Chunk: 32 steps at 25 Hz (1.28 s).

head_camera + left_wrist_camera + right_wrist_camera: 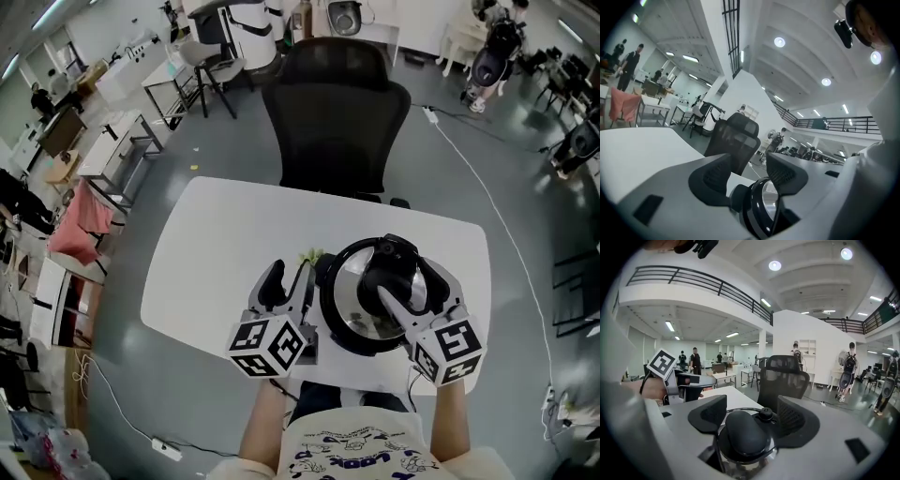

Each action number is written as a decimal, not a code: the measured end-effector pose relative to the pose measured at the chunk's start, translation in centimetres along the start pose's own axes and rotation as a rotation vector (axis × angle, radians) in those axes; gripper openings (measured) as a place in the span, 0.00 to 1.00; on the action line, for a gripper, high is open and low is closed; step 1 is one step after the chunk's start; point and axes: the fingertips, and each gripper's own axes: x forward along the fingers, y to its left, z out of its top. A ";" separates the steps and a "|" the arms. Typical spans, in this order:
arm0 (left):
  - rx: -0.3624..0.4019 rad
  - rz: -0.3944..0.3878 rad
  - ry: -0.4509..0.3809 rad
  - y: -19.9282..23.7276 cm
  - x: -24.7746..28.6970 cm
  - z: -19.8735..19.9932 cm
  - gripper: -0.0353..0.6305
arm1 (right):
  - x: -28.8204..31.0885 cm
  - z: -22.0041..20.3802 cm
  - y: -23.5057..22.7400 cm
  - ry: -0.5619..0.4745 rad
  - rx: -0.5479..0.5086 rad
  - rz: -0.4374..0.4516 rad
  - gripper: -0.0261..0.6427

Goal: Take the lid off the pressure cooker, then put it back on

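Item: pressure cooker (pixel 337 323), lid (pixel 354 286) on, standing at the near right of the white table (pixel 216 253), close to the person's edge. Black office chair (pixel 337 103) at the far side.

Item: left gripper (pixel 289 277). The head view places it just left of the cooker. Only its own view shows the jaws standing apart, with the cooker's dark rim (pixel 758 213) low between them, seen edge-on and untouched.

Item: right gripper (pixel 410 281). The head view shows it reaching over the lid. Its own view alone shows the detail: jaws spread wide, the black lid handle (pixel 740 434) and its small knob (pixel 765 414) lying between them, pads clear of both sides. The left gripper's marker cube (pixel 663 363) appears there at the left.
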 end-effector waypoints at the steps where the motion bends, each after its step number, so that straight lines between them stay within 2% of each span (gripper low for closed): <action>1: -0.014 -0.015 0.020 0.4 0.5 -0.4 0.41 | 0.3 -0.3 0.1 0.012 -0.006 -0.006 0.56; 7: -0.103 -0.072 0.135 2.7 3.1 -3.4 0.41 | 1.3 -1.8 0.1 0.052 0.002 -0.023 0.56; 16: -0.298 -0.156 0.238 3.8 5.4 -6.6 0.41 | 1.9 -3.0 0.6 0.122 -0.029 -0.028 0.56; 22: -0.361 -0.159 0.286 4.4 6.4 -8.4 0.42 | 2.5 -3.5 1.1 0.173 -0.057 0.035 0.56; 32: -0.466 -0.162 0.312 4.7 8.2 -10.1 0.42 | 4.0 -4.0 1.6 0.270 -0.146 0.163 0.57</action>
